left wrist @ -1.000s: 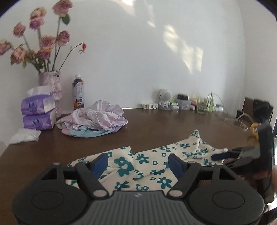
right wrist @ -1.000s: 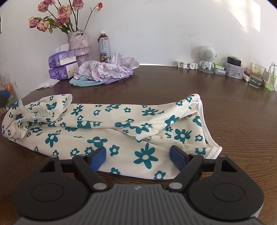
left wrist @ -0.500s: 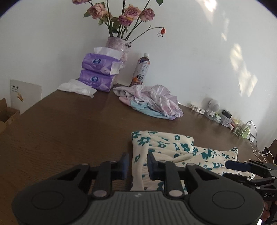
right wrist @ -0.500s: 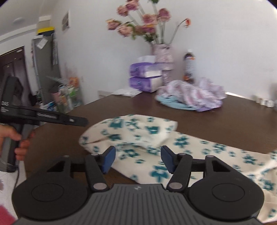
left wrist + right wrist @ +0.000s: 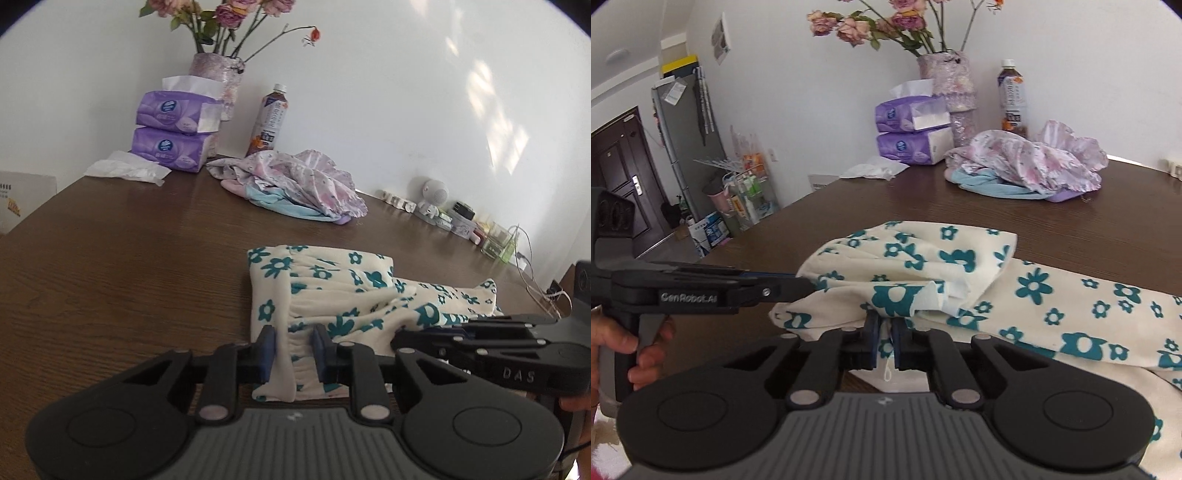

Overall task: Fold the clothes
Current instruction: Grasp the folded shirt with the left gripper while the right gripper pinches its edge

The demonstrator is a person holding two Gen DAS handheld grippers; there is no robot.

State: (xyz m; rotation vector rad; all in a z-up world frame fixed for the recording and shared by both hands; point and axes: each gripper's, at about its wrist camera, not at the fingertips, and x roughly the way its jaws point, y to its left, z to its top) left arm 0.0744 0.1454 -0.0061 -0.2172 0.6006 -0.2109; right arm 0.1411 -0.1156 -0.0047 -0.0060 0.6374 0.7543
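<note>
Two tools are at work on one floral garment [image 5: 334, 295], which lies on the brown tabletop [image 5: 122, 266] with its near end folded back over itself. From the left: a crumpled tissue [image 5: 127, 170] lies near the far left corner, then two purple tissue packs [image 5: 173, 136] stacked one on the other, the upper one with a white sheet sticking out of its slot. Behind them a pale vase [image 5: 221, 79] holds dried pink roses, and just beside it stands a capped drink bottle [image 5: 269, 120], dark liquid inside. Next comes a heap of pink and light blue clothes [image 5: 295, 188], well apart from the floral piece.

The left tool [image 5: 291, 349] has its fingers drawn in on the folded edge of the garment, cloth bunched between the blue pads. The right tool [image 5: 882, 343] is pressed nearly together, pinching a fold of the same fabric close to the tabletop's near edge. A hand [image 5: 626, 347] grips the left tool's handle. Small items line the wall at far right.
</note>
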